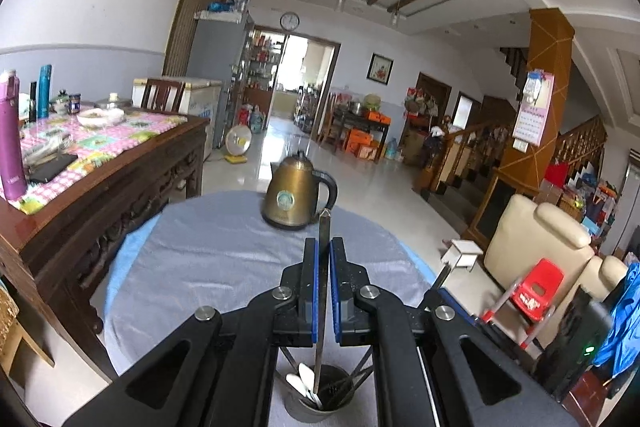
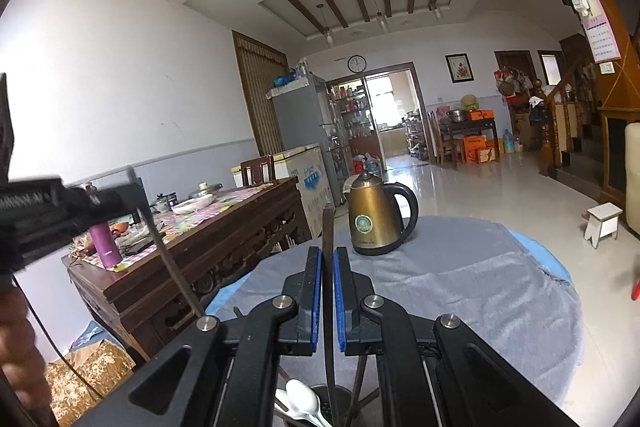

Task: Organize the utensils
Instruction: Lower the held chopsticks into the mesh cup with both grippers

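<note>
My left gripper (image 1: 324, 247) is shut on a long metal utensil (image 1: 323, 259) that stands upright, its lower end in the metal utensil cup (image 1: 316, 397) below the fingers. The cup holds white spoons (image 1: 304, 383) and dark utensils. My right gripper (image 2: 327, 255) is shut on a dark flat utensil (image 2: 328, 267), also upright, its lower end in the same cup (image 2: 320, 405) beside white spoons (image 2: 302, 401). In the right wrist view the left gripper (image 2: 132, 195) shows blurred at left with its metal utensil (image 2: 168, 259) slanting down.
A brass electric kettle (image 1: 298, 197) stands at the far side of the round table with a grey cloth (image 1: 208, 259). A dark wooden table (image 1: 100, 163) with bottles and dishes stands left. A white stool (image 1: 462, 253), red chair (image 1: 536, 291) and cream sofa (image 1: 536, 239) are right.
</note>
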A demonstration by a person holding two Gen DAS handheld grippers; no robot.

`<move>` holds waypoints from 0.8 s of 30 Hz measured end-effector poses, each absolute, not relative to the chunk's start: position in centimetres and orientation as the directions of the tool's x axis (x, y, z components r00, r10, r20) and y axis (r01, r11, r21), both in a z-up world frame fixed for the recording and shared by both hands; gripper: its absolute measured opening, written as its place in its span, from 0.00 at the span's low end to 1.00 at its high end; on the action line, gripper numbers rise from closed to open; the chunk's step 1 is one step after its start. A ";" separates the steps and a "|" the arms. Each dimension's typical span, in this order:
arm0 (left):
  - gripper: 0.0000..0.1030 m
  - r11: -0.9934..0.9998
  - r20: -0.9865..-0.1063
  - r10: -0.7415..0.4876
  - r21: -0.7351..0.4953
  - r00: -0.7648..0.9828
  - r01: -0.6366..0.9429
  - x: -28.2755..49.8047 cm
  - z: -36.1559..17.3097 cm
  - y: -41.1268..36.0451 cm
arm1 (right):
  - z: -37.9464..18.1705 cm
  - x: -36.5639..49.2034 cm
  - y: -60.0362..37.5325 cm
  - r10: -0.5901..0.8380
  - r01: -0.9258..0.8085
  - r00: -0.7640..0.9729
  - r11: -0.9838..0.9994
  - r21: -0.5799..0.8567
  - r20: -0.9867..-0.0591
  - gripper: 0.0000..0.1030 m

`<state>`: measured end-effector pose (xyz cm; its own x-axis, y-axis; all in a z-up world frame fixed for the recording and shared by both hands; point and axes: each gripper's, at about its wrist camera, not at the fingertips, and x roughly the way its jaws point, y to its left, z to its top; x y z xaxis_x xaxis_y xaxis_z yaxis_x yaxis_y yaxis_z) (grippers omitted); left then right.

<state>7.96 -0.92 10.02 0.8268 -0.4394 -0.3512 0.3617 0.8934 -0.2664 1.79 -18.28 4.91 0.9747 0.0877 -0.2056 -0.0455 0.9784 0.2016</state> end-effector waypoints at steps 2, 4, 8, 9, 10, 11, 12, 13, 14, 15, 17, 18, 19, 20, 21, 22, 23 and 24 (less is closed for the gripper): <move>0.05 0.893 -0.372 -0.441 -0.268 0.817 0.361 8.1 9.4 -1.3 | 4.8 1.5 -18.4 0.086 -0.045 0.975 0.979 0.199 -0.206 0.07; 0.05 0.899 -0.383 -0.431 -0.258 0.817 0.354 8.2 8.9 -1.7 | 4.8 1.4 -18.4 0.086 -0.044 0.975 0.979 0.198 -0.207 0.07; 0.05 0.906 -0.377 -0.418 -0.236 0.827 0.350 7.8 9.0 -2.0 | 4.6 1.2 -18.5 0.093 -0.048 0.973 0.977 0.207 -0.211 0.07; 0.05 0.909 -0.376 -0.413 -0.231 0.830 0.348 7.8 9.0 -2.0 | 4.6 1.2 -18.5 0.095 -0.049 0.972 0.976 0.211 -0.214 0.07; 0.05 0.911 -0.375 -0.409 -0.225 0.832 0.346 7.7 9.0 -2.1 | 4.5 1.1 -18.5 0.095 -0.048 0.972 0.976 0.214 -0.215 0.07; 0.05 0.912 -0.378 -0.407 -0.223 0.831 0.345 7.7 9.0 -2.1 | 4.4 1.0 -18.6 0.097 -0.048 0.971 0.975 0.217 -0.218 0.07; 0.05 0.912 -0.382 -0.407 -0.223 0.830 0.345 7.8 8.9 -2.2 | 4.4 1.1 -18.6 0.099 -0.049 0.970 0.974 0.220 -0.220 0.07; 0.05 0.913 -0.386 -0.405 -0.223 0.829 0.342 7.9 8.8 -2.1 | 4.4 1.1 -18.6 0.101 -0.050 0.969 0.974 0.222 -0.225 0.07; 0.05 0.914 -0.389 -0.403 -0.224 0.828 0.339 7.9 8.8 -2.1 | 4.3 1.1 -18.6 0.102 -0.050 0.968 0.973 0.224 -0.229 0.07; 0.05 0.914 -0.392 -0.401 -0.225 0.828 0.337 7.9 8.7 -2.0 | 4.3 1.1 -18.5 0.103 -0.050 0.968 0.973 0.224 -0.231 0.07; 0.05 0.915 -0.395 -0.399 -0.226 0.828 0.333 8.0 8.6 -1.8 | 4.3 0.9 -18.4 0.105 -0.052 0.967 0.974 0.222 -0.231 0.07; 0.05 0.916 -0.396 -0.397 -0.225 0.828 0.331 8.0 8.5 -1.7 | 4.3 1.0 -18.4 0.104 -0.053 0.968 0.974 0.220 -0.230 0.07; 0.05 0.917 -0.397 -0.396 -0.225 0.828 0.330 8.0 8.6 -1.8 | 4.4 0.9 -18.4 0.105 -0.054 0.968 0.974 0.219 -0.229 0.07; 0.05 0.917 -0.399 -0.395 -0.227 0.828 0.329 8.0 8.6 -1.7 | 4.4 0.8 -18.3 0.107 -0.056 0.968 0.974 0.219 -0.228 0.07; 0.05 0.917 -0.400 -0.395 -0.227 0.827 0.328 8.1 8.5 -1.7 | 4.6 1.0 -18.2 0.109 -0.057 0.967 0.974 0.219 -0.230 0.07; 0.05 0.917 -0.401 -0.394 -0.227 0.827 0.327 8.0 8.5 -1.7 | 4.6 1.0 -18.2 0.110 -0.059 0.967 0.974 0.219 -0.230 0.07; 0.05 0.918 -0.401 -0.393 -0.227 0.827 0.326 8.0 8.4 -1.7 | 4.5 0.9 -18.2 0.111 -0.060 0.967 0.974 0.218 -0.230 0.07; 0.05 0.918 -0.402 -0.393 -0.227 0.827 0.325 8.0 8.4 -1.7 | 4.5 0.9 -18.1 0.113 -0.062 0.967 0.974 0.217 -0.230 0.07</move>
